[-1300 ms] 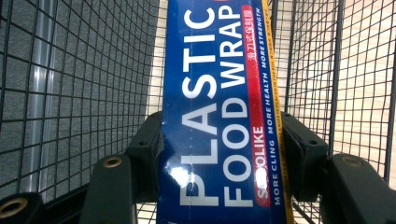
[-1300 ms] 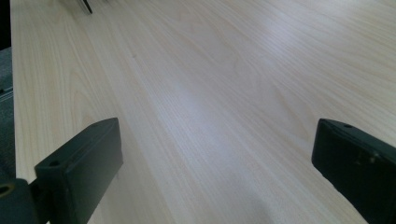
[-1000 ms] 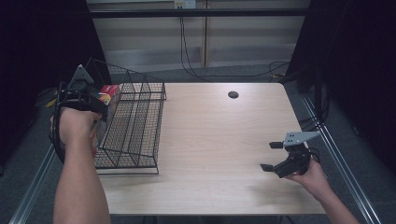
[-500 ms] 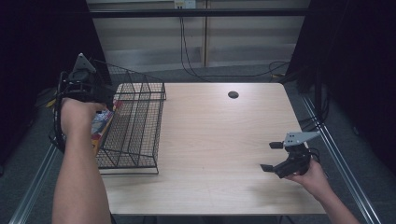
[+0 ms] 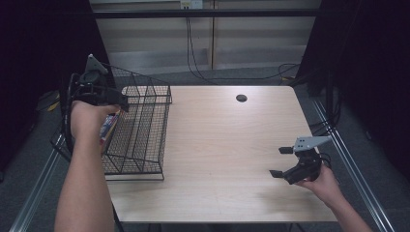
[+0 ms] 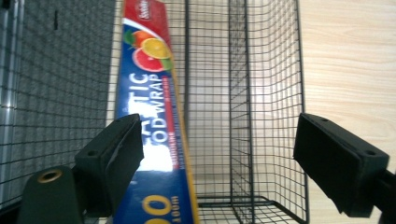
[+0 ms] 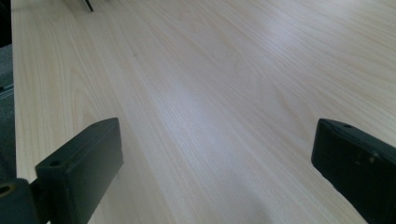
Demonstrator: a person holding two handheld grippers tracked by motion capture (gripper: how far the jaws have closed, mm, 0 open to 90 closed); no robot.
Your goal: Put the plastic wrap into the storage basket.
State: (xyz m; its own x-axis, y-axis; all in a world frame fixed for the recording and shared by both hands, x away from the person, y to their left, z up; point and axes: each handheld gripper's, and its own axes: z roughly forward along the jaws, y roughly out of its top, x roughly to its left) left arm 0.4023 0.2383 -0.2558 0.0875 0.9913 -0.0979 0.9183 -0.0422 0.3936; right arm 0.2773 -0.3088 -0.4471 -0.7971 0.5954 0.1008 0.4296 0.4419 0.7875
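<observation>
High view: The left claw (image 5: 113, 104) hangs over the left part of the wire basket (image 5: 140, 130), which stands at the left end of the bench (image 5: 227, 150). The box of food wrap (image 5: 107, 129) leans inside the basket against its left wall, partly hidden by the hand. The claw has just been opening and its pads no longer press on the box, so the box appears to have been let go to rest on the basket's own wire. The right claw (image 5: 283, 162) rests low over the bare bench near its right front corner, well apart from the basket, apparently parked clear of the work.

Left gripper view: The jaws stand wide apart and released. The box of food wrap (image 6: 149, 93) runs lengthwise along the basket (image 6: 247, 93) floor beside one wall, passing just by the left jaw's pad without being clamped. A long box is judged to lie stable in this position, braced by the wall.

Right gripper view: The right claw's jaws are spread with nothing between them, above plain bench (image 7: 210, 93) wood.
</observation>
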